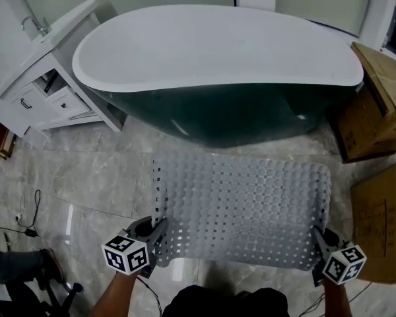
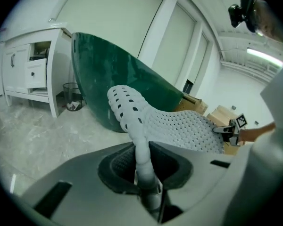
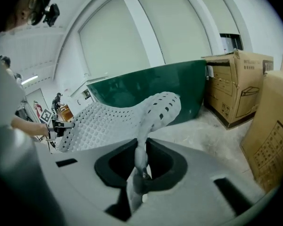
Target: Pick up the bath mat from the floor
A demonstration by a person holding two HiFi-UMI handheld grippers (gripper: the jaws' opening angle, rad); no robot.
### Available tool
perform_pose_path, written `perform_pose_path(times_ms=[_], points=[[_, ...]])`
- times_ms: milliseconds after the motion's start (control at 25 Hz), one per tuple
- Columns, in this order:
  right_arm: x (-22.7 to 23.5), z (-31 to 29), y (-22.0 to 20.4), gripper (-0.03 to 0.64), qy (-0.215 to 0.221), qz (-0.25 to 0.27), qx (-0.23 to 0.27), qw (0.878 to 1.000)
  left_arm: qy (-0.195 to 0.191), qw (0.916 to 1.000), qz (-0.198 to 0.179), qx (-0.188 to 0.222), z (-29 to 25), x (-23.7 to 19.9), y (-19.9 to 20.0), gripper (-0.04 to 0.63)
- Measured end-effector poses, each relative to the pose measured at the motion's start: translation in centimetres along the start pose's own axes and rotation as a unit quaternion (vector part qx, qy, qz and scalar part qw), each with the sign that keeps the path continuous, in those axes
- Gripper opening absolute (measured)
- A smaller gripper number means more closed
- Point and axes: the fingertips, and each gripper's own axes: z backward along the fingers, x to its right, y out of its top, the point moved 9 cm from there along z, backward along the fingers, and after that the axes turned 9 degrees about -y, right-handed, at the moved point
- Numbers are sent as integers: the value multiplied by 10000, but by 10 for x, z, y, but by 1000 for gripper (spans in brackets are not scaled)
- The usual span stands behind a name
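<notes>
Left hand-held gripper point(image 1: 160, 233) and right hand-held gripper point(image 1: 317, 238) each pinched nearly shut on a near corner of the bath mat point(image 1: 241, 210), slung between them above the floor point(image 1: 86, 177) by the bathtub point(image 1: 218, 51); risk: the limp rubber edge slips from a pinch and drops.

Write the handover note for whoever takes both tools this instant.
Left tool: shut on the near left corner of the bath mat.
Right tool: shut on the near right corner.
Mat: spread between the two tools with its near edge raised, in front of the bathtub. Cardboard boxes stand to the right.
Done: both corners gripped, near edge up off the floor.
Left: raise it until the far edge hangs free. I cannot tell whether that edge has cleared the floor.
</notes>
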Motion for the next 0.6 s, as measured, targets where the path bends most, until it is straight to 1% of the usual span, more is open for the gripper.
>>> perform_pose_path(times_ms=[360, 600], points=[[-32, 96, 87, 54, -33, 44, 140, 9999, 83, 9998, 27, 175, 87, 60, 81, 64], [-54, 147, 139, 54, -25, -30, 288, 9996, 154, 9992, -91, 350, 135, 92, 132, 64]])
